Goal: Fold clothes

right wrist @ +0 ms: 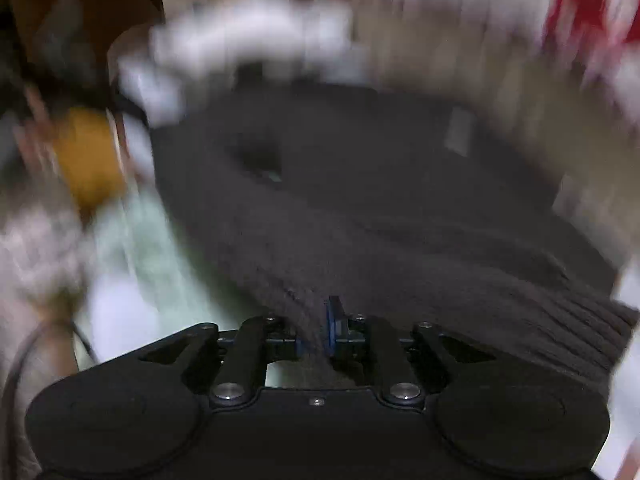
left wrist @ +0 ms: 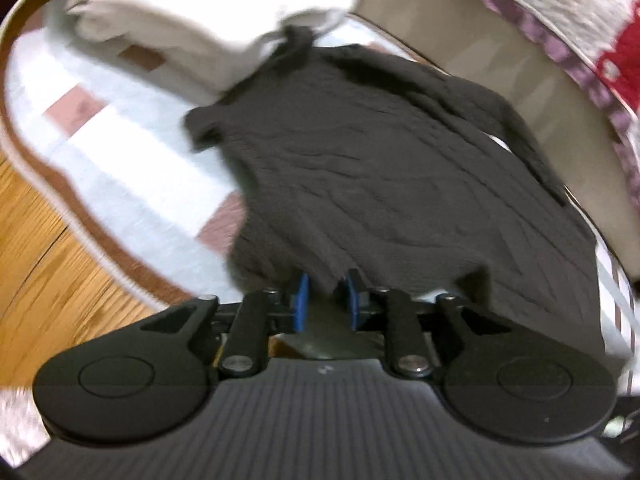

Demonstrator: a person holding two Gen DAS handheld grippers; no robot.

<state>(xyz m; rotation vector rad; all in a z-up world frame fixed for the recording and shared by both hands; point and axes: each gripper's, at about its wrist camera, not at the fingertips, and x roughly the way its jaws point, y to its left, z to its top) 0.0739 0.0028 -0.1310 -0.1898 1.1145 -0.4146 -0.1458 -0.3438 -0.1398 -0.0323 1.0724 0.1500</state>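
A dark grey knit sweater (left wrist: pixel 380 168) lies spread on a pale blue and pink checked mat (left wrist: pixel 100 128). Its near hem reaches the left gripper (left wrist: pixel 327 298). That gripper's blue pads (left wrist: pixel 302 300) stand apart, and a tongue of the hem droops loosely between their tips. The right wrist view is heavily blurred. There the same sweater (right wrist: pixel 360 200) fills the middle. The right gripper (right wrist: pixel 316 340) is shut on a fold of its ribbed edge, which runs down between the blue pads (right wrist: pixel 332 320).
A folded white garment (left wrist: pixel 208 12) lies at the sweater's far end, also blurred in the right wrist view (right wrist: pixel 248 44). Wooden floor (left wrist: pixel 36 240) borders the mat on the left. A beige panel (left wrist: pixel 520 80) and a purple and red quilt (left wrist: pixel 560 12) rise on the right.
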